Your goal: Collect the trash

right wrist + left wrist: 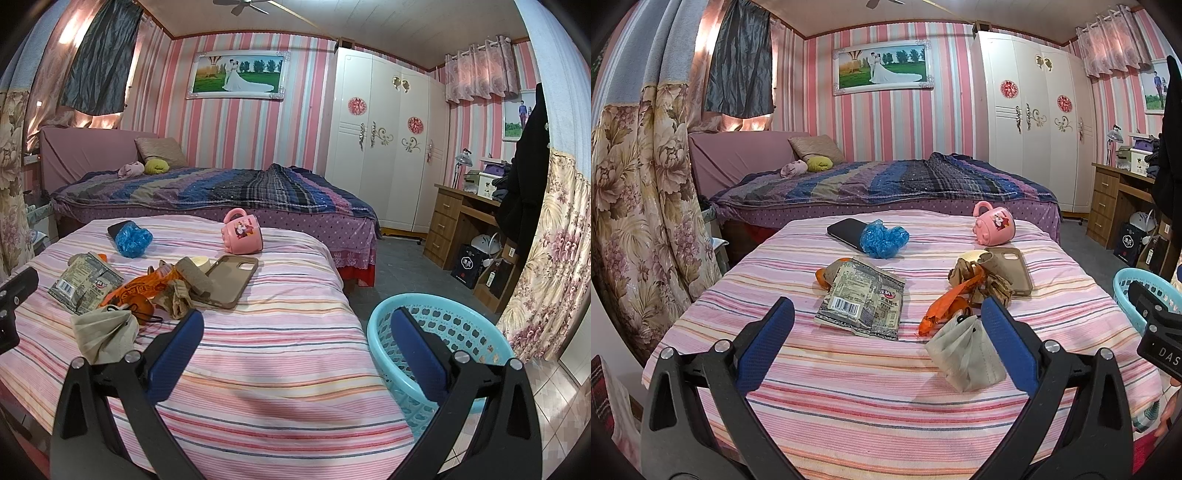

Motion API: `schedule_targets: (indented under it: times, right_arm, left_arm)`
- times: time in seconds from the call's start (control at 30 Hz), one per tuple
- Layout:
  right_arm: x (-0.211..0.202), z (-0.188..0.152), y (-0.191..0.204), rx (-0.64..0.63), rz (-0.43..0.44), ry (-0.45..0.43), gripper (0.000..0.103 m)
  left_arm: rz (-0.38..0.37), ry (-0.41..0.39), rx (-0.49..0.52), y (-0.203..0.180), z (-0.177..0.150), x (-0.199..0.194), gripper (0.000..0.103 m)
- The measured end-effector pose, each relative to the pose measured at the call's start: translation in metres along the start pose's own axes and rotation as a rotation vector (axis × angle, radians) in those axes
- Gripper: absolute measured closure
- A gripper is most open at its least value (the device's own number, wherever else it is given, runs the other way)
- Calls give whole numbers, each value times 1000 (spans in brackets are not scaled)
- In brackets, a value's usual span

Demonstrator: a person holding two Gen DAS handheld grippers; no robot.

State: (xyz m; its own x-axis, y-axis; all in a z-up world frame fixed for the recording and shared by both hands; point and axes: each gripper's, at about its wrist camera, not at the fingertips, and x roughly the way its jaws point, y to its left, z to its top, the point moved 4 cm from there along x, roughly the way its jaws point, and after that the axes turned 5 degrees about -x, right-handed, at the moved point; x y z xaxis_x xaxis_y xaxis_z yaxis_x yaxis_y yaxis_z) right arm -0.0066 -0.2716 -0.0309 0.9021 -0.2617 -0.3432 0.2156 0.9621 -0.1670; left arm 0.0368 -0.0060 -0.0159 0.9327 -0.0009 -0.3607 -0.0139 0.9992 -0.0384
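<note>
Left wrist view: both tongs [886, 325] [297, 332] gape wide, empty; grabbing the phone case [1012, 269] instead of wrappers [862, 304] would bin a keeper.

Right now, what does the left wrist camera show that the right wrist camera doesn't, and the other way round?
Only the left wrist view shows the left gripper, open above the striped bedspread, with the beige cloth mask at its right finger.

Only the right wrist view shows the right gripper, open, straddling the bed edge and the blue basket, whose whole rim shows here.

Both show the snack wrapper, orange wrapper, blue plastic wad, pink mug and phone case.
</note>
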Motion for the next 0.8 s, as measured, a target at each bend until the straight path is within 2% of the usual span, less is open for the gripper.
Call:
schedule_targets:
  times: [0.8]
  right_arm:
    - [3,-3,4,-1,-1,10,4]
  left_arm:
    - [-1,6,-2,1,-2,0,5]
